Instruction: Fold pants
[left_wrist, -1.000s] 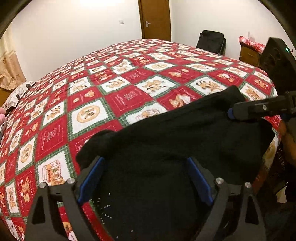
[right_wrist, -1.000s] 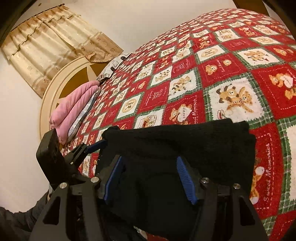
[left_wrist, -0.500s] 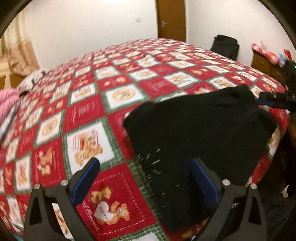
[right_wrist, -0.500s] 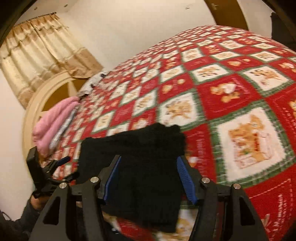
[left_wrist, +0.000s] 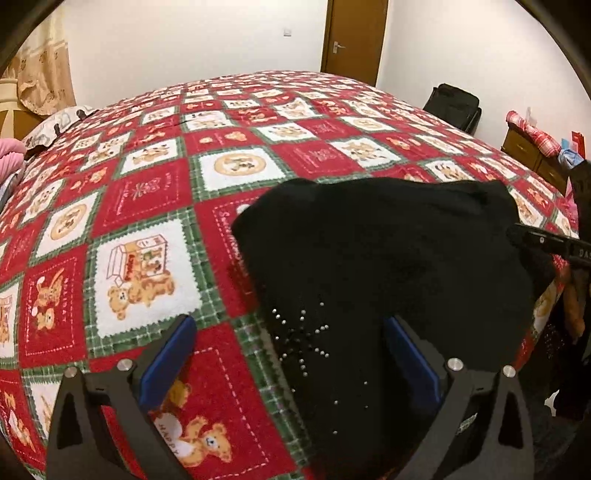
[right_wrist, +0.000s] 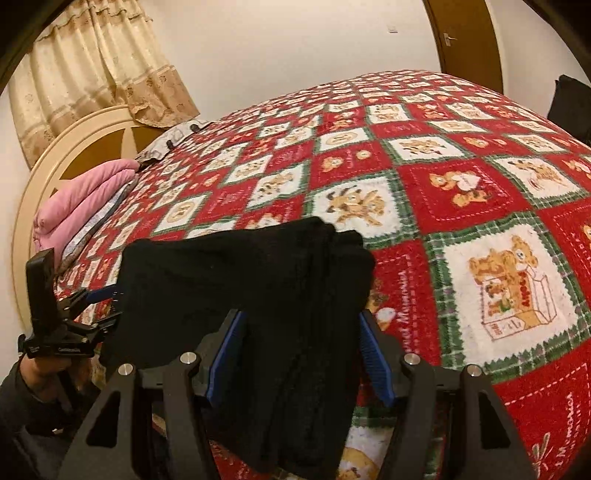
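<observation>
The black pants lie folded in a bundle near the front edge of the bed, with small silver studs on the near part. They also show in the right wrist view. My left gripper is open, its right finger over the pants and its left finger over the bedspread. My right gripper is open with the pants' edge lying between its blue pads. Each gripper shows in the other's view, the left one at the pants' left edge, the right one at their right edge.
A red, white and green bear-patterned bedspread covers the bed. Pink bedding lies by the round headboard. A black bag and a wooden dresser stand past the bed's far side, with a door behind.
Both grippers have drawn back from the pants and swung apart. The pants now lie in a more compact bundle than a second ago.
</observation>
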